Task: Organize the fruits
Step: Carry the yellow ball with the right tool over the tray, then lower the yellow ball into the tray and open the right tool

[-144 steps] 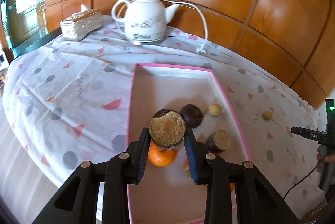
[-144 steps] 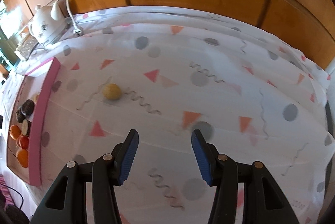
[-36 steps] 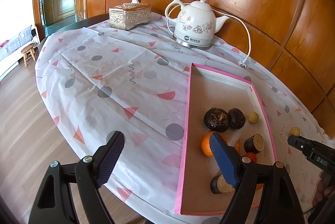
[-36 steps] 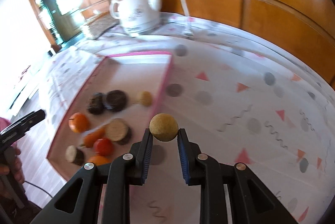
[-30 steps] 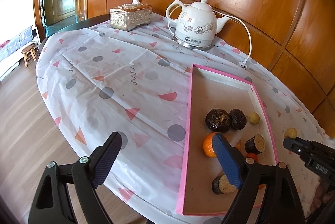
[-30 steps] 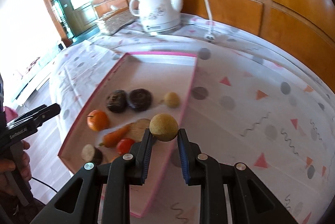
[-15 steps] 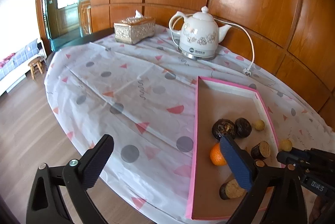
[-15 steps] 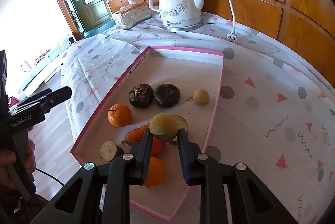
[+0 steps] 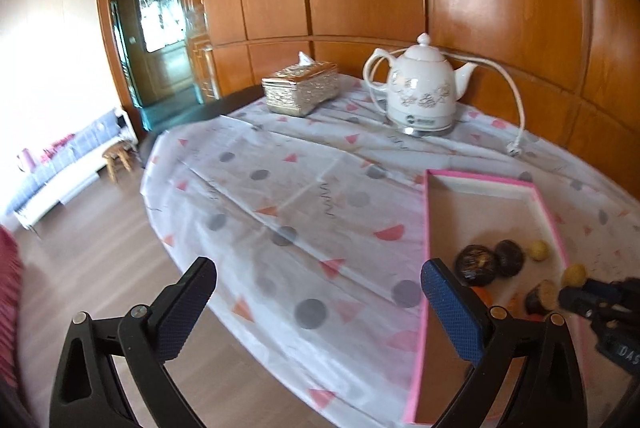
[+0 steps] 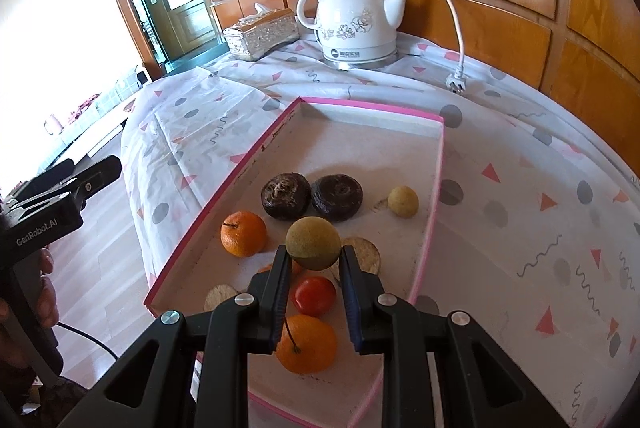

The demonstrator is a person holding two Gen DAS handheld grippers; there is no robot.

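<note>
One tan round fruit (image 10: 313,243) is now hanging over the pink tray (image 10: 436,183), lower centre, carried in from the table (image 10: 520,228); right tongs (image 10: 313,260) are gripping it, release pending. Left tongs (image 9: 316,292) are gaping wide, empty.

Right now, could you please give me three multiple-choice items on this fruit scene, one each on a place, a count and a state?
1. Where is the white kettle?
A. inside the pink tray
B. on the tablecloth beyond the pink tray
C. on the floor

2. How many dark brown round fruits lie side by side in the tray?
A. two
B. four
C. none

3. How do the right gripper jaws stand?
A. wide open, empty
B. out of view
C. closed on a tan round fruit

Answers: 1 B, it stands past the tray's far wall; 2 A, a pair sits mid-tray; 3 C, both pads press the fruit.
</note>
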